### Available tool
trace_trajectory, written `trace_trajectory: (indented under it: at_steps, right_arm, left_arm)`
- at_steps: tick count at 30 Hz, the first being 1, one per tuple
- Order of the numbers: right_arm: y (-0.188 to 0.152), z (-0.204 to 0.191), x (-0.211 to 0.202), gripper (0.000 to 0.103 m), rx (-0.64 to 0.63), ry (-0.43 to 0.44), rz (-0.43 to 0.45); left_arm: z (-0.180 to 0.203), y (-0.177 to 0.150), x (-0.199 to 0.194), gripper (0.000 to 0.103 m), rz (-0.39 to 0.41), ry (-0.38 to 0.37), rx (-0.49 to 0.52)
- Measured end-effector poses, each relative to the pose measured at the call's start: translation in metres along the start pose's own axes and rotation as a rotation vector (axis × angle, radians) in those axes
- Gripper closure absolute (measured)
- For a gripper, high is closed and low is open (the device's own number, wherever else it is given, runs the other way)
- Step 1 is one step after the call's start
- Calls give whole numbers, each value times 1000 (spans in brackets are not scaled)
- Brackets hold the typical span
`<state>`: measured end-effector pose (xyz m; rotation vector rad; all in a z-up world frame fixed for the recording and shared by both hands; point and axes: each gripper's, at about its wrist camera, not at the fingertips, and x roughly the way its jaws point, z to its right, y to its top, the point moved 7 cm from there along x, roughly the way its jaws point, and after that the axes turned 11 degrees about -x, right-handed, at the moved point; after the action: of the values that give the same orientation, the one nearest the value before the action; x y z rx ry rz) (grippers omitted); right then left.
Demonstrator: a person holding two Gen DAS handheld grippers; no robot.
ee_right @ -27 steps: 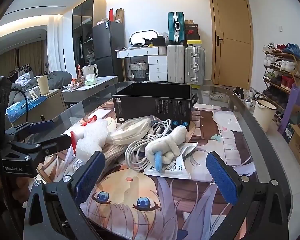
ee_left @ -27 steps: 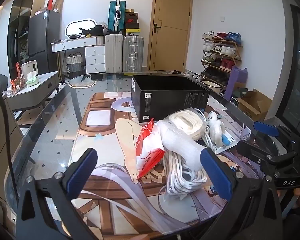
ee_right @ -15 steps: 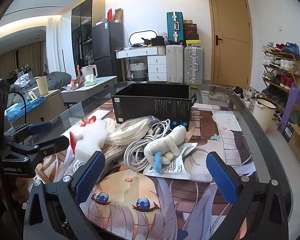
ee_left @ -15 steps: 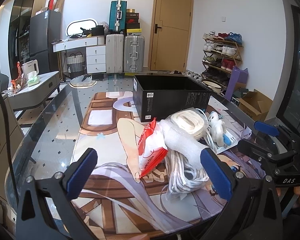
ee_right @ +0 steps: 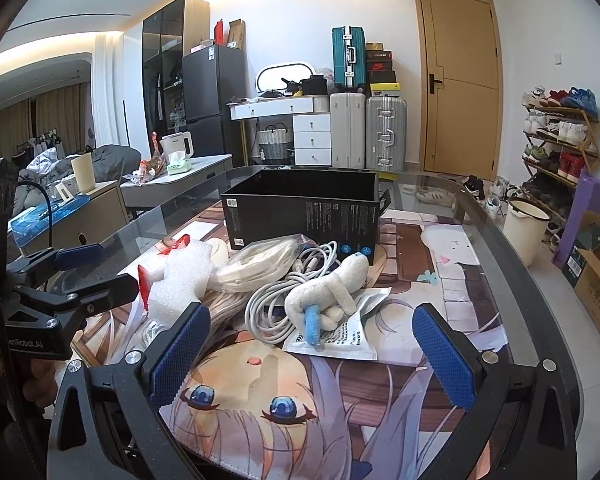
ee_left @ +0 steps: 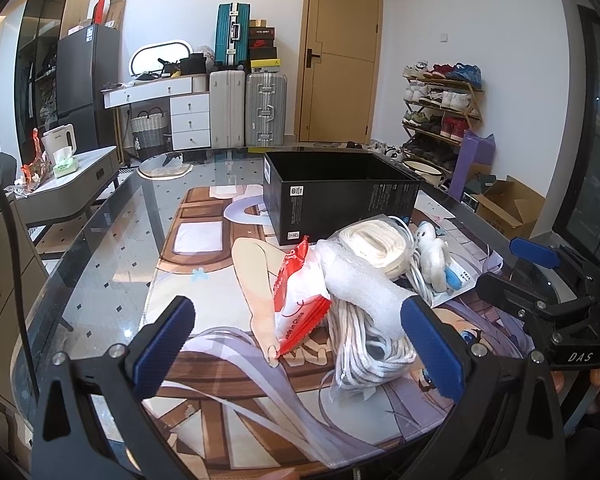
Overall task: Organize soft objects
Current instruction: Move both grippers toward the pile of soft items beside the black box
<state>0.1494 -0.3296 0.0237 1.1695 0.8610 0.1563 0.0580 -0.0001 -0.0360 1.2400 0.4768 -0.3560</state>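
Observation:
A pile of soft things lies on the printed mat in front of an open black box (ee_left: 340, 200) (ee_right: 300, 208). It holds a white foam roll (ee_left: 360, 284) (ee_right: 184, 280), a red and white packet (ee_left: 300, 300), a bagged white cord coil (ee_left: 370, 248) (ee_right: 260, 268), a grey cable (ee_right: 272, 308) and a white plush toy with a blue tip (ee_right: 328, 296) (ee_left: 432, 256). My left gripper (ee_left: 300, 344) is open and empty, just short of the packet and foam. My right gripper (ee_right: 312, 360) is open and empty, just short of the plush toy.
The glass table (ee_left: 100, 248) has a curved edge on both sides. A white paper packet (ee_right: 340, 340) lies under the plush. Suitcases, a dresser, a shoe rack and a cardboard box (ee_right: 596, 280) stand on the floor beyond.
Both grippers have eased slightly toward the pile. Nothing has been taken hold of and the objects have not moved.

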Motion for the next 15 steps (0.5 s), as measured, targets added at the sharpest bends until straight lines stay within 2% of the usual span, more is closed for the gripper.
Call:
trace_trajectory:
  at_steps: [15]
  right_arm:
    - [-3,1,0,0,-7,-5,-9]
  left_arm:
    - [-6,1,4,0,-5,-3,-26]
